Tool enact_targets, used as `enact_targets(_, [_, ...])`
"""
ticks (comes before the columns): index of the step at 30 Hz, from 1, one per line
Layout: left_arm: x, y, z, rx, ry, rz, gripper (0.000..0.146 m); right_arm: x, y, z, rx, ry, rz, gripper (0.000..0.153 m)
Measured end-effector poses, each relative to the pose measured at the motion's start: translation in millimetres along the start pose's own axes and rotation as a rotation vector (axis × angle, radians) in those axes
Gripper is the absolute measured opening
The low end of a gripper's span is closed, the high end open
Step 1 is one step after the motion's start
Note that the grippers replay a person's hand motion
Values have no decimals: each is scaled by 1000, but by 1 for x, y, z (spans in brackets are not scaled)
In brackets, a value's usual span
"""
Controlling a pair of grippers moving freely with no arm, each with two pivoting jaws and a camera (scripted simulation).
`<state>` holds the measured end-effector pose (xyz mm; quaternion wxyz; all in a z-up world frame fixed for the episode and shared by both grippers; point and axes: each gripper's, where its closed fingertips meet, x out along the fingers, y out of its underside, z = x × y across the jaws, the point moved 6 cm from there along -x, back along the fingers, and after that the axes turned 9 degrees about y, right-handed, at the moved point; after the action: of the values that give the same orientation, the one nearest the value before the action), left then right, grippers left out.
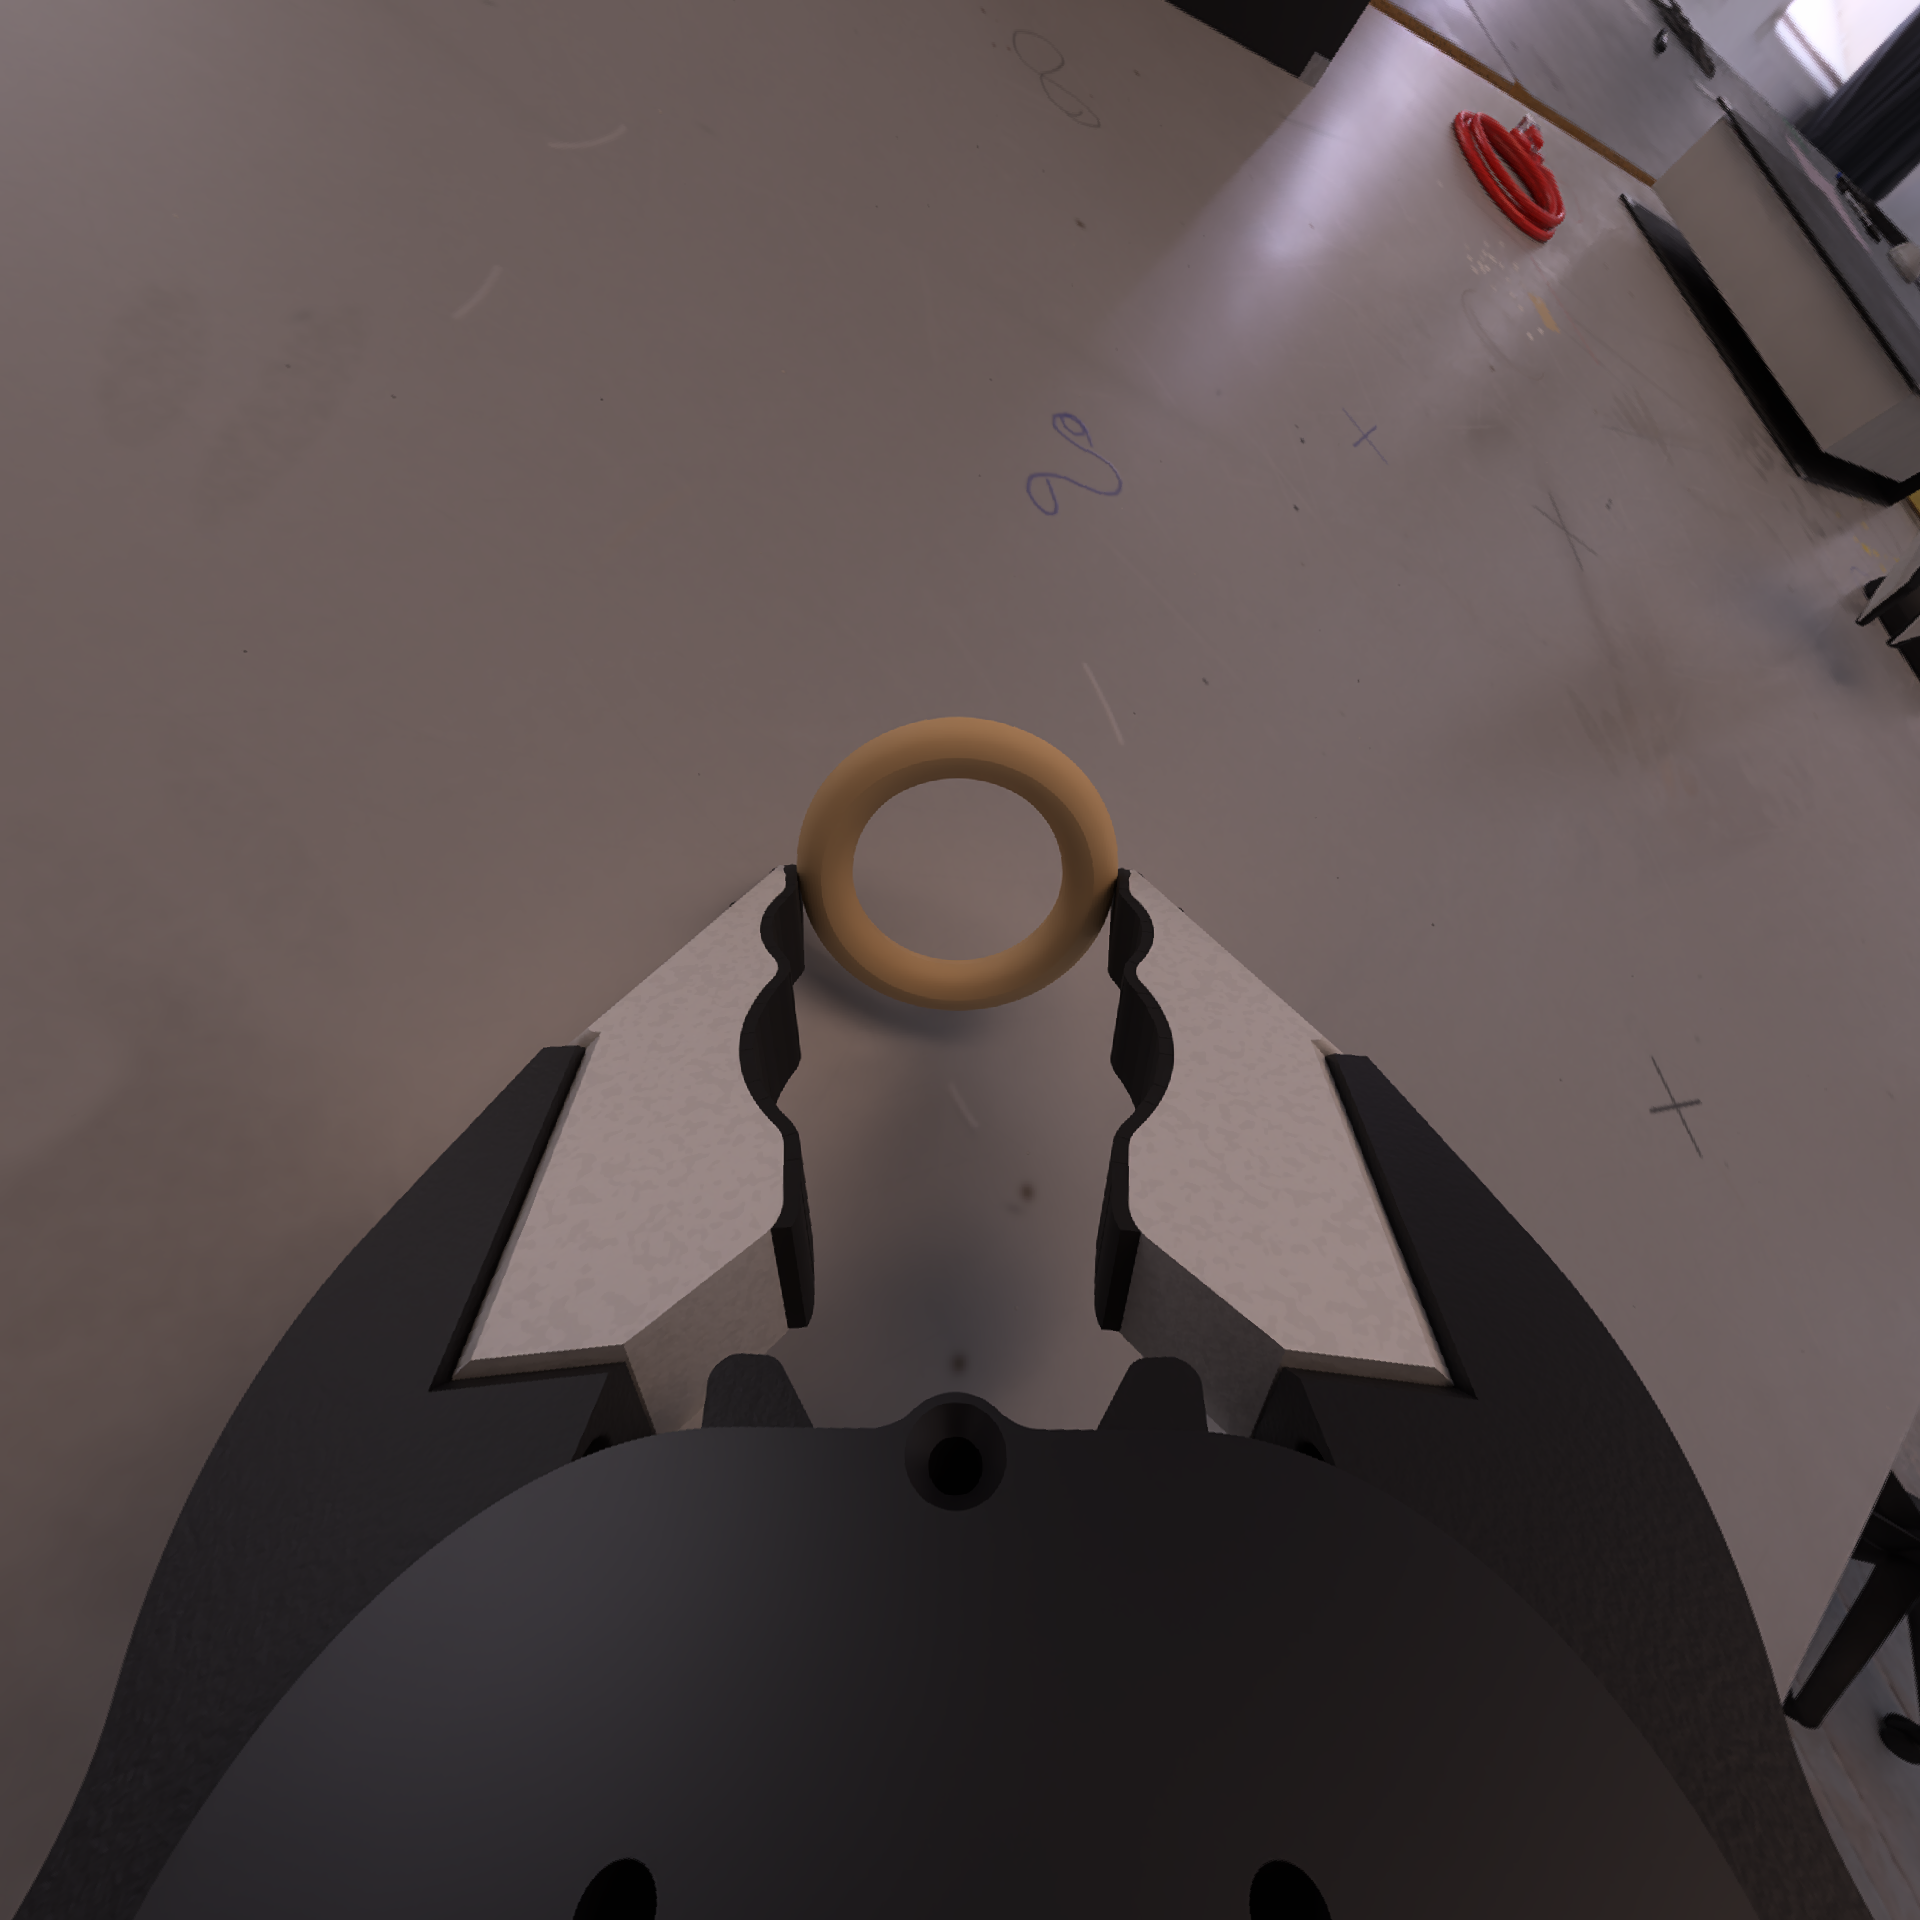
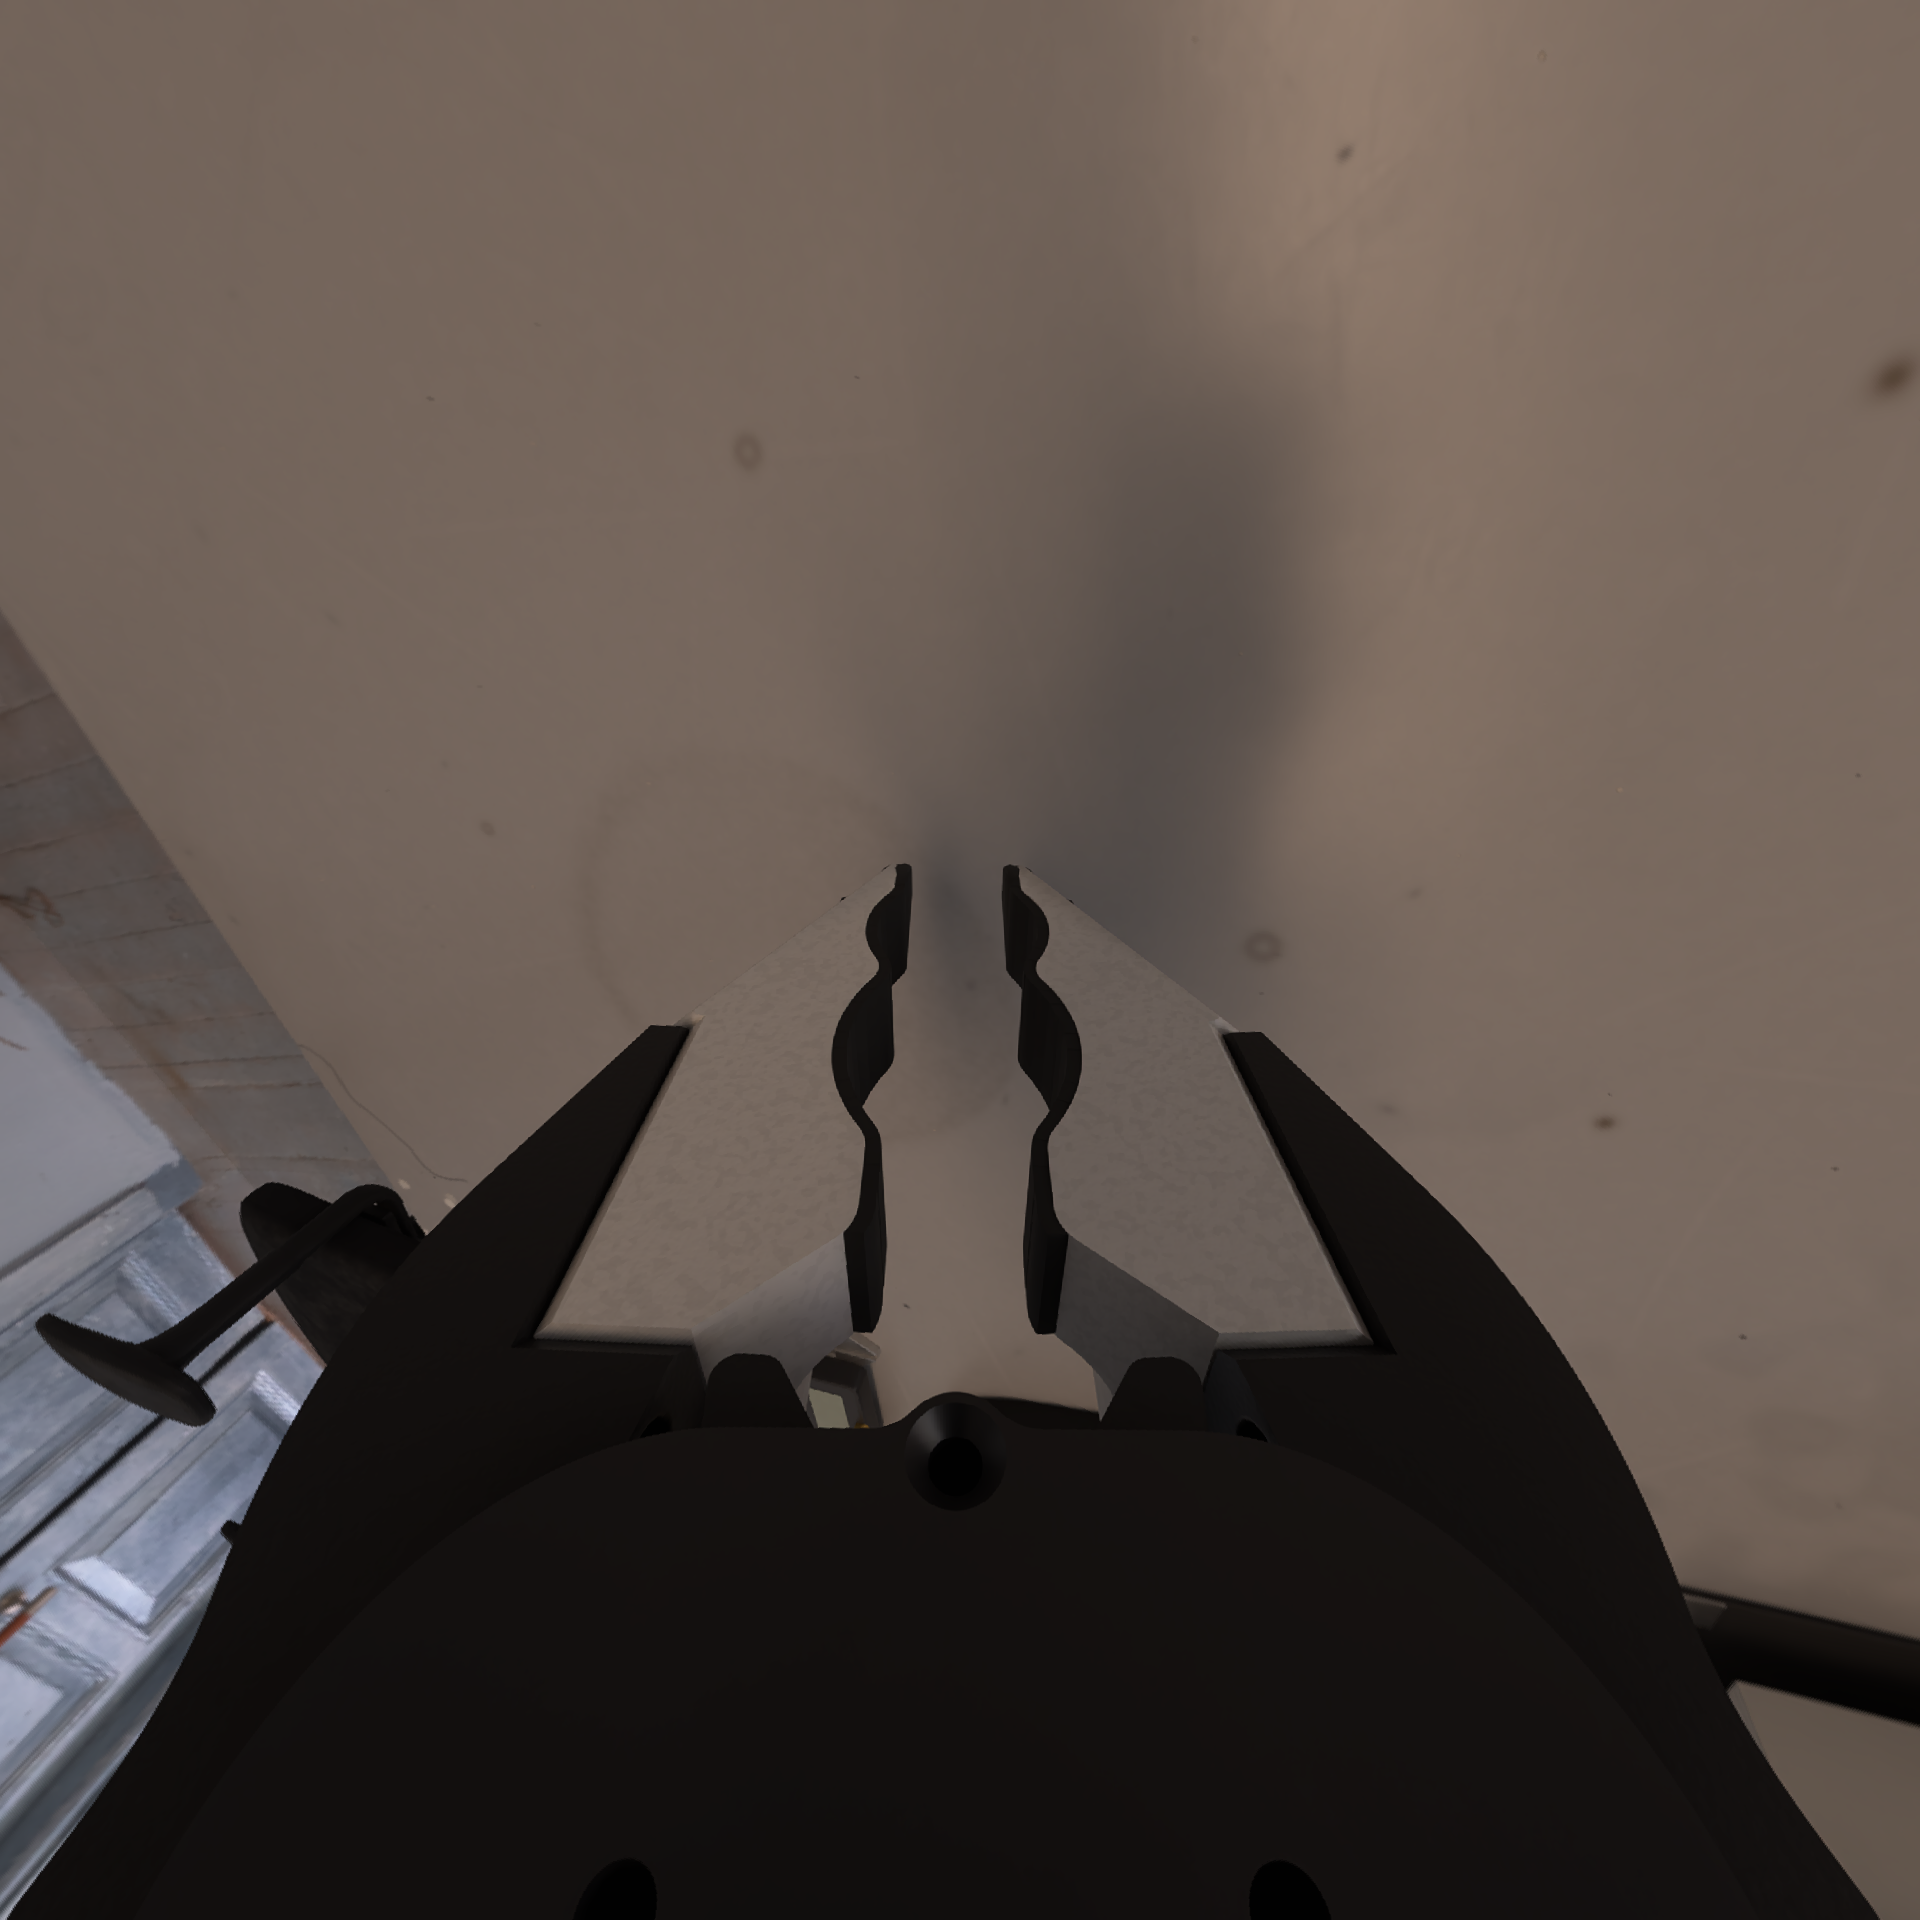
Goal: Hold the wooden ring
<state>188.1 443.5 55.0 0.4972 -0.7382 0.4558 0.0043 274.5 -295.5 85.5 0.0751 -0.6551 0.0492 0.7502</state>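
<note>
Left gripper (image 1: 957,873): jaws set at about the ring's width, each black fingertip touching an outer side of the wooden ring (image 1: 831,914), which sits between the very tips.
Wooden ring: tan, round, seen face-on with its hole clear; its near half lies between the tips and its far half sticks out beyond them. A soft shadow falls on the table under its near edge; whether it rests on the surface or is lifted, I cannot tell for sure.
Right gripper (image 2: 957,873): jaws narrow, a slim gap between the tips, nothing in it.
Table (image 1: 520,520): pale, scuffed, with pen scribbles and small crosses.
Beyond: a red coiled hose (image 1: 1512,177) lies well apart on a second pale surface at the upper right of the left wrist view.
</note>
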Motion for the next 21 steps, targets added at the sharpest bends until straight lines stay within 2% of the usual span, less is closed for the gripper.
enact_targets(9, [0, 0, 0, -3, 11, -1, 59, 4, -3, 1, 2, -21, 37, 14])
enact_targets(21, [0, 0, -1, 5, 24, 6, 59, 3, -4, -3, 17, 95, 55, 19])
